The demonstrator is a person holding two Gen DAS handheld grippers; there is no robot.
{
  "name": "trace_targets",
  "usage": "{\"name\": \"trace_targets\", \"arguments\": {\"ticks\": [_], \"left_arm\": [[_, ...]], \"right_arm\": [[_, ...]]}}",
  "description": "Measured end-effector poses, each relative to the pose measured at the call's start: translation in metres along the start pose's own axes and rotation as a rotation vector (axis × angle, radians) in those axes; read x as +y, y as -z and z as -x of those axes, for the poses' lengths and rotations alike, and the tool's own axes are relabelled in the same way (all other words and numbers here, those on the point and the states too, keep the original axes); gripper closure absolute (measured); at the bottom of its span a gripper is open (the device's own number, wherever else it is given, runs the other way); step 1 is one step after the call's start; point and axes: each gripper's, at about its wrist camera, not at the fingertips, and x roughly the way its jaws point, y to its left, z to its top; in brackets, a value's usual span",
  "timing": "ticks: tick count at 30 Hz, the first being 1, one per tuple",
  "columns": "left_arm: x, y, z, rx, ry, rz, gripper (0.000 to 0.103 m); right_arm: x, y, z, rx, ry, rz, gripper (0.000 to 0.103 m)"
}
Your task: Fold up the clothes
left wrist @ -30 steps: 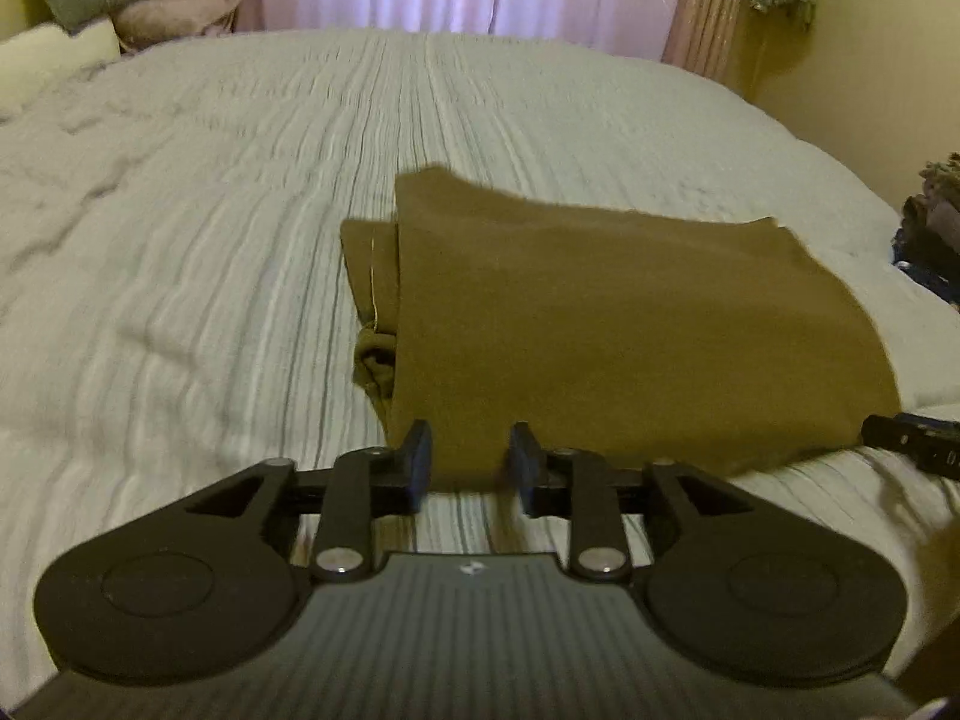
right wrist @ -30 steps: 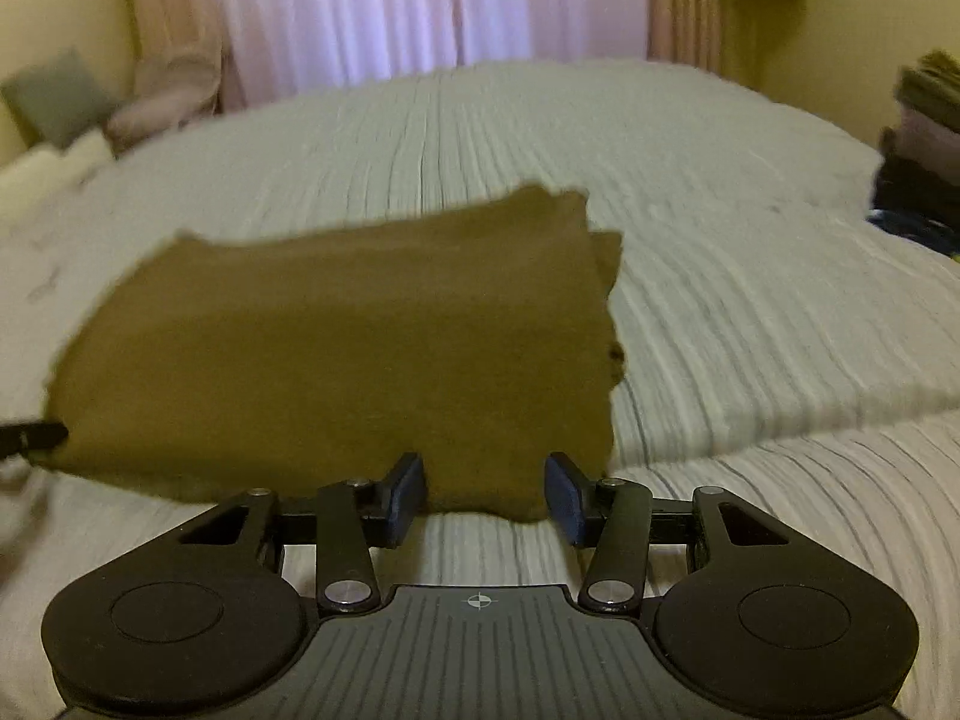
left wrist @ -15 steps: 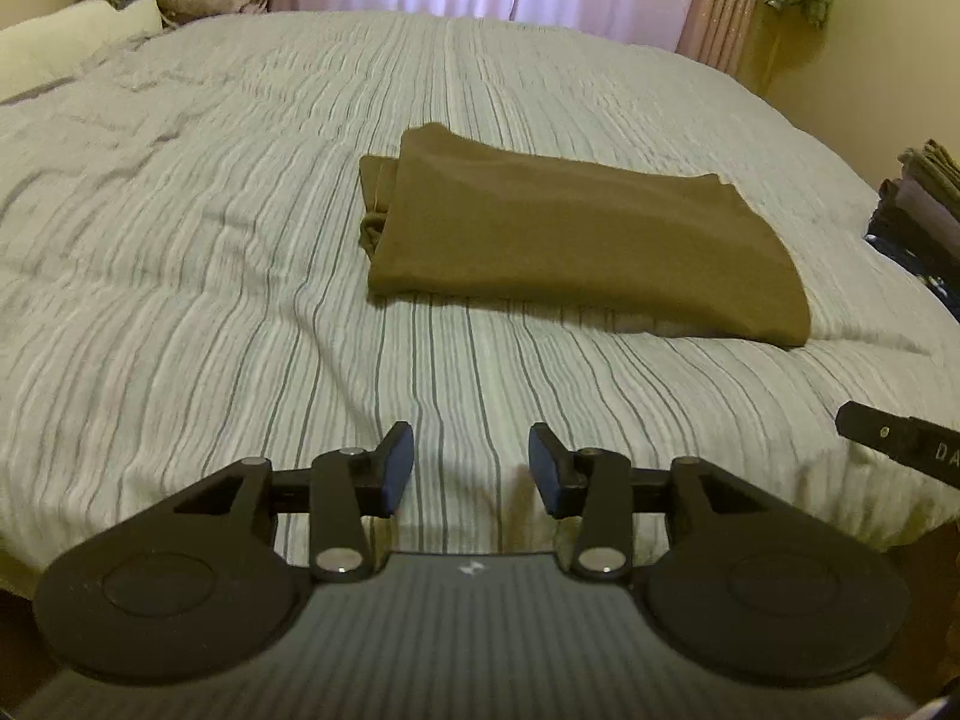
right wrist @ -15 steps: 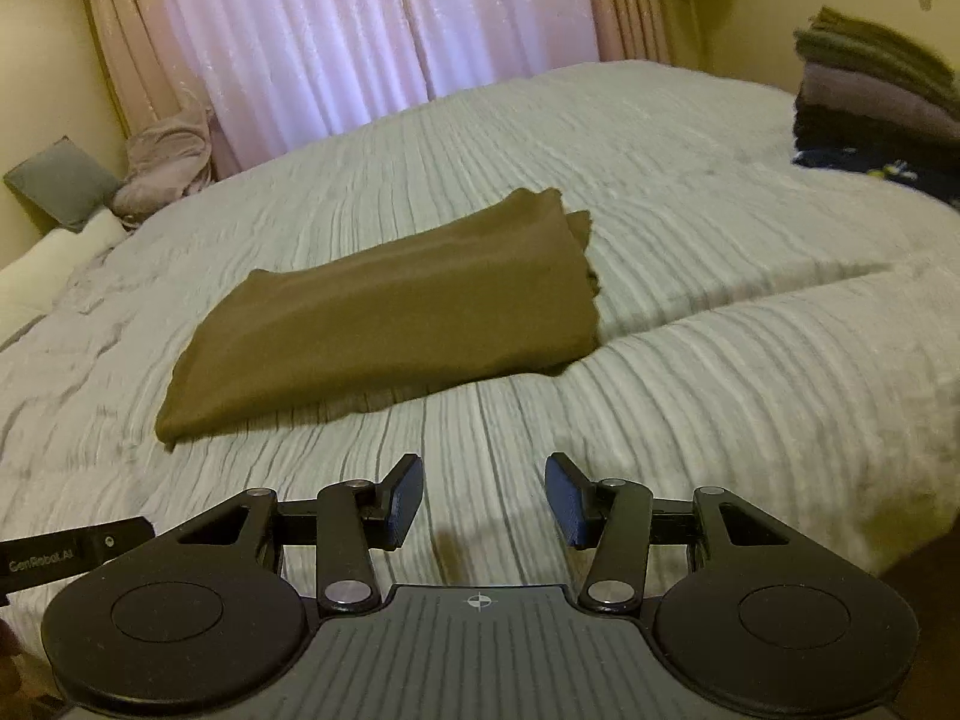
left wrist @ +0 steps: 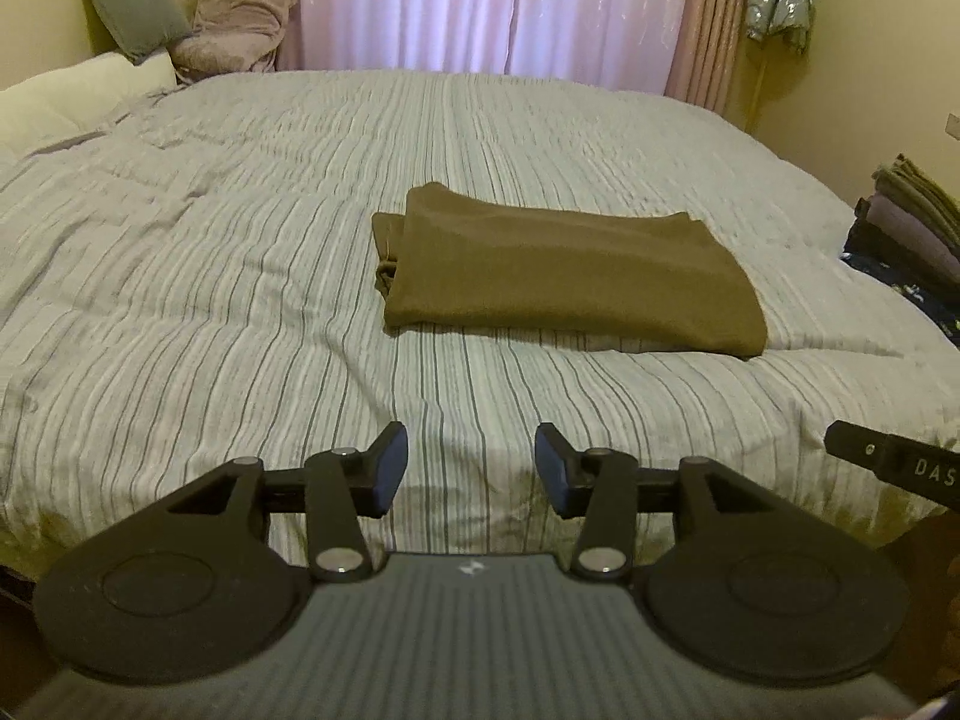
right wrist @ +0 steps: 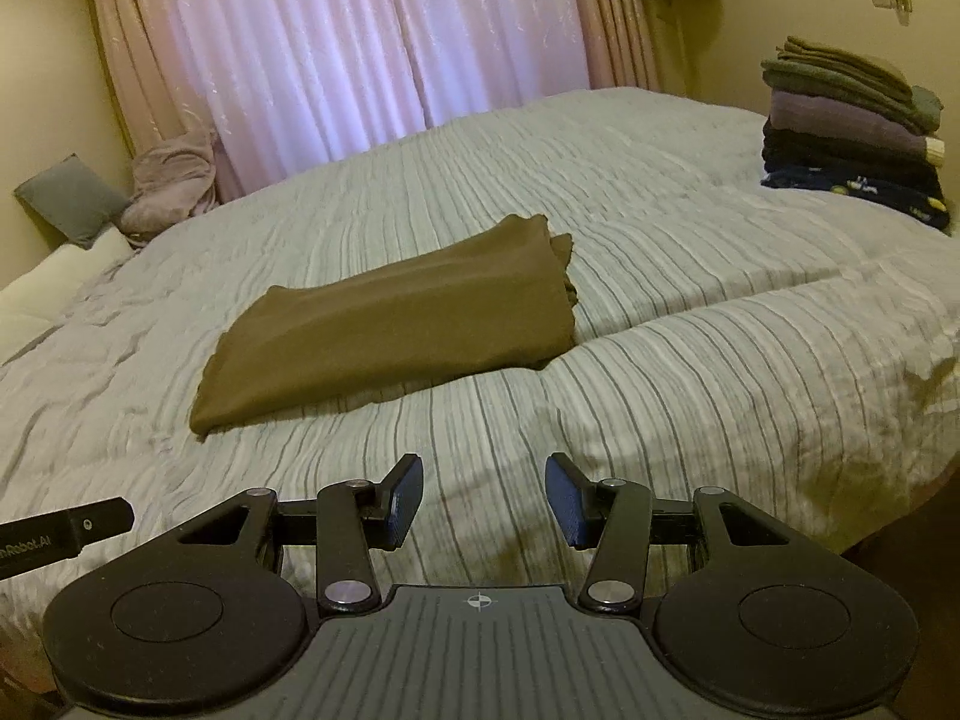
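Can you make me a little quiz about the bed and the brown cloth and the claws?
1. True or false: the brown cloth lies folded on the striped bed.
2. Which is the left claw doing? A: squeezing the cloth. B: opening with nothing in it. C: lifting a pillow.
3. Fill in: the stack of folded clothes sits at the bed's far ____ corner in the right claw's view.

Key: 1 true. 2 B. 3 right.

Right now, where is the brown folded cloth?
The brown folded cloth lies flat on the striped bedspread, in the middle of both wrist views, ahead of both grippers. The stack of folded clothes sits off to its right.
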Motion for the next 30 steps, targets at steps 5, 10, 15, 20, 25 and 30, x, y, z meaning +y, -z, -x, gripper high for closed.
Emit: {"name": "trace_targets", "arguments": {"ticks": [5, 10, 15, 20, 25, 30], "left_arm": [[-0.002, 0.005, 0.02, -0.032, 0.001, -0.003, 0.057], [0.0, 0.01, 0.038, -0.056, -0.017, -0.005, 0.057], [0.007, 0.016, 0.059, -0.084, -0.047, 0.019, 0.057], [0.02, 0.022, 0.075, -0.11, -0.07, 0.061, 0.052], [0.038, 0.021, 0.079, -0.13, -0.06, 0.084, 0.053], [0.038, 0.003, 0.048, -0.108, -0.014, 0.067, 0.055]], "right_arm": [[0.004, 0.003, 0.017, -0.02, -0.013, 0.01, 0.054], [0.008, 0.004, 0.028, -0.031, -0.033, 0.016, 0.054], [0.015, 0.006, 0.031, -0.025, -0.076, 0.029, 0.054], [0.022, 0.006, 0.029, -0.013, -0.108, 0.06, 0.054], [0.021, 0.003, 0.016, 0.005, -0.129, 0.031, 0.054], [0.003, 0.0, -0.005, 0.031, -0.113, -0.053, 0.054]]}}
